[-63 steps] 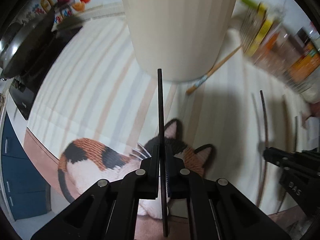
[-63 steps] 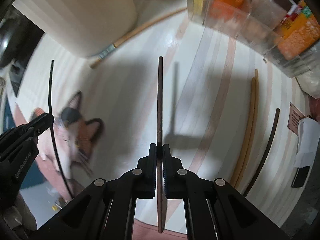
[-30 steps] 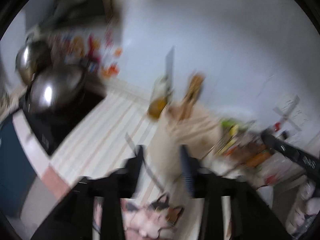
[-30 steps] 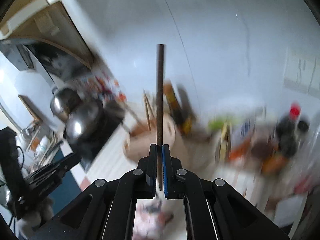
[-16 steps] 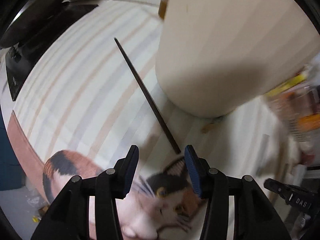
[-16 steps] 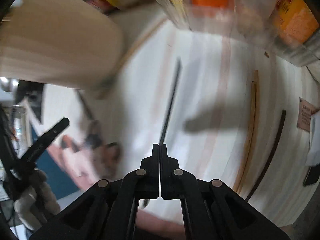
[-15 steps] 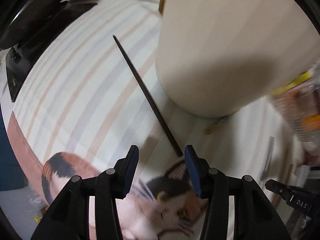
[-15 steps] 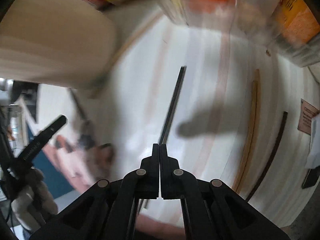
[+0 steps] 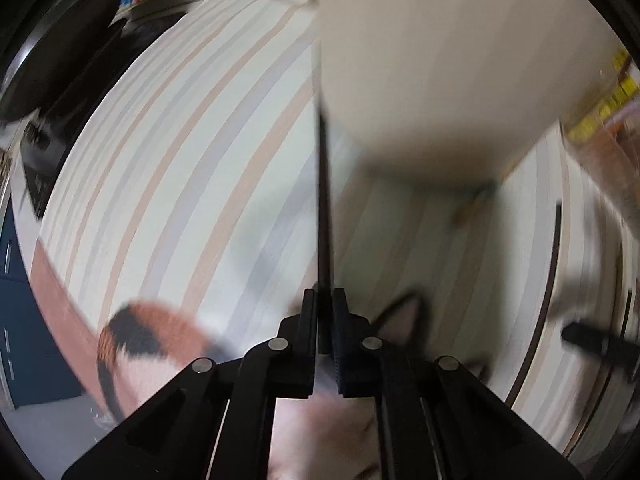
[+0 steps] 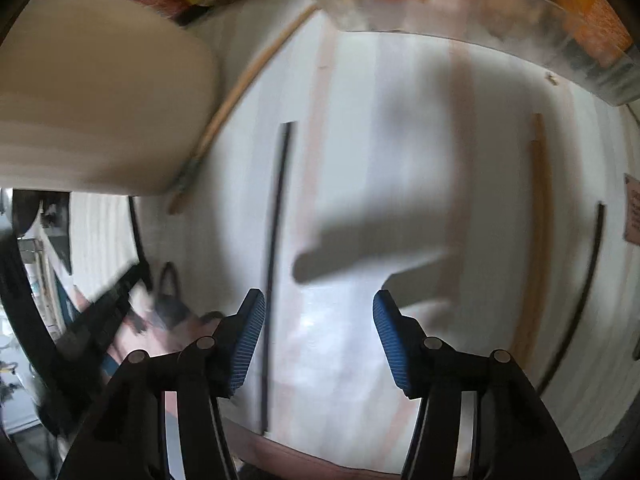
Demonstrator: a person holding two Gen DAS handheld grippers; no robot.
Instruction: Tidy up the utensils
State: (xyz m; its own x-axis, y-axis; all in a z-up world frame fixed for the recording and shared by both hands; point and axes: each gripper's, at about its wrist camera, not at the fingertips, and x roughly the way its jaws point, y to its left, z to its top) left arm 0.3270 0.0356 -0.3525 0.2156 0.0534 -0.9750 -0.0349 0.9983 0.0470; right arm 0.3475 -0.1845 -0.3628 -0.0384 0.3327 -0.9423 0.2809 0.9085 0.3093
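My left gripper (image 9: 325,320) is shut on a thin dark chopstick (image 9: 323,208) that points straight ahead beside the cream utensil holder (image 9: 440,60). My right gripper (image 10: 318,320) is open and empty above the striped mat (image 10: 400,160). A dark chopstick (image 10: 274,260) lies on the mat just inside its left finger. A pair of light wooden chopsticks (image 10: 538,220) and another dark chopstick (image 10: 580,292) lie to the right. The holder (image 10: 92,120) stands at the far left, with a wooden-handled utensil (image 10: 240,92) lying against its base.
Clear containers of packaged food (image 10: 480,0) stand along the back. A cat picture (image 9: 152,332) is printed on the mat's near edge. A black stove with a pan (image 9: 48,80) is at the left. The other gripper (image 9: 600,348) shows at the right of the left wrist view.
My left gripper has closed on the dark chopstick that lay on the mat in front of it. My right gripper has opened, and its chopstick now lies on the mat.
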